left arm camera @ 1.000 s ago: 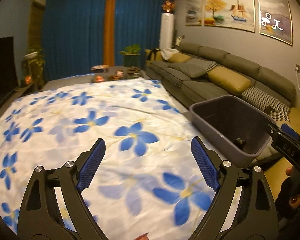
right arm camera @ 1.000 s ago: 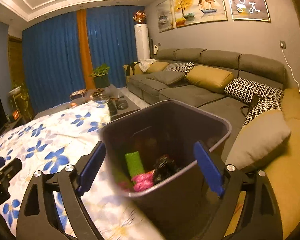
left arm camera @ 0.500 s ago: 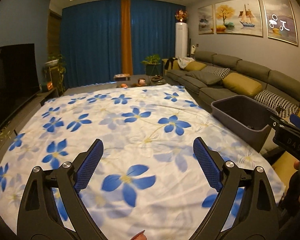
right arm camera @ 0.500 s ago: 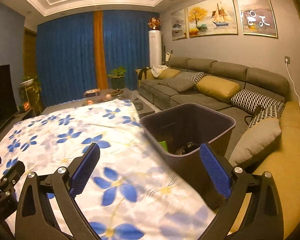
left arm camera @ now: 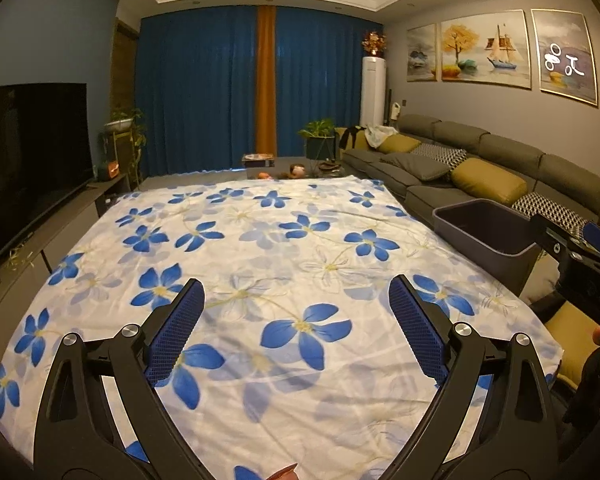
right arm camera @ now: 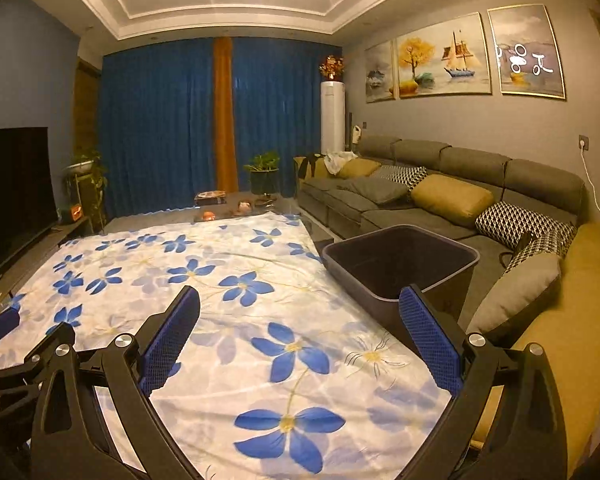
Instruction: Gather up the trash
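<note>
Over floral sheet (left arm camera: 292,248), near edge: left claw (left arm camera: 296,308) spread wide, nothing between pads. Just right of it: right claw (right arm camera: 300,320), also spread wide, holding nothing. At sheet's right edge: dark trash bin (right arm camera: 400,264), upright, touching the sheet, contents not visible. Beyond bin: grey sofa (right arm camera: 440,184).

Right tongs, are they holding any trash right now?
No, the right tongs are open, with only the flowered sheet showing between them.
</note>
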`<state>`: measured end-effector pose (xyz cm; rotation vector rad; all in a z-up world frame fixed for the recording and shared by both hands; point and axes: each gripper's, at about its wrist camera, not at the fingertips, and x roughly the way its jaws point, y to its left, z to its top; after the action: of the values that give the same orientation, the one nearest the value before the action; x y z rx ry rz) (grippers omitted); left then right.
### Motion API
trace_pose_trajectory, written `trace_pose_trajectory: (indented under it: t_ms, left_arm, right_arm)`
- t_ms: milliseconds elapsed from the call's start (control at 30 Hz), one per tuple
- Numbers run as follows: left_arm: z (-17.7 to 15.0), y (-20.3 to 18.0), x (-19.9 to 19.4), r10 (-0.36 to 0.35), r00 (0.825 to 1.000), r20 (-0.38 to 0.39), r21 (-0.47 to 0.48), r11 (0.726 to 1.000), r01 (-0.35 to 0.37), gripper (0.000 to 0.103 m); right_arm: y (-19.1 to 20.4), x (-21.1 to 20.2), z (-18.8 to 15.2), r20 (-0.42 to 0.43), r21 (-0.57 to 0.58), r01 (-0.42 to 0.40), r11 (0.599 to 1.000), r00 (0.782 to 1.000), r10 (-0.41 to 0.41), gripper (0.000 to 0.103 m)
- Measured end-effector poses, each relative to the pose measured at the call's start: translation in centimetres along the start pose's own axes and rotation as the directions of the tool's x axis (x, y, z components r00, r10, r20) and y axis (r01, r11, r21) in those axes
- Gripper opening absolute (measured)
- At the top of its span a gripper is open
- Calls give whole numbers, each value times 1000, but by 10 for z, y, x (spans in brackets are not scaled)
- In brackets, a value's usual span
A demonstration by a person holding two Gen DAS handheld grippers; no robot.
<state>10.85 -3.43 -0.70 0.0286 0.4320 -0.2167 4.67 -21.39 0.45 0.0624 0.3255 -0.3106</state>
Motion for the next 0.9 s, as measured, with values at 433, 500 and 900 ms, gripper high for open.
trace_pose_trajectory:
  t_ms: [433,500,900]
  left_arm:
    - [0,17,-16,1,1000,13,-37,999,-1,92]
    - [1,18,-18,1,1000,16,-39,999,-1,92]
    - [3,18,-19,-2,1000,22,-39,999,3,92]
  right_arm:
    - [15,-15,-1,22,-18,-10,1000,1000,11,96]
    - [15,-15,-1,23,-14,-13,1000,1000,13,96]
    - [13,-17,-1,30,-13,-20,1000,999,20,96]
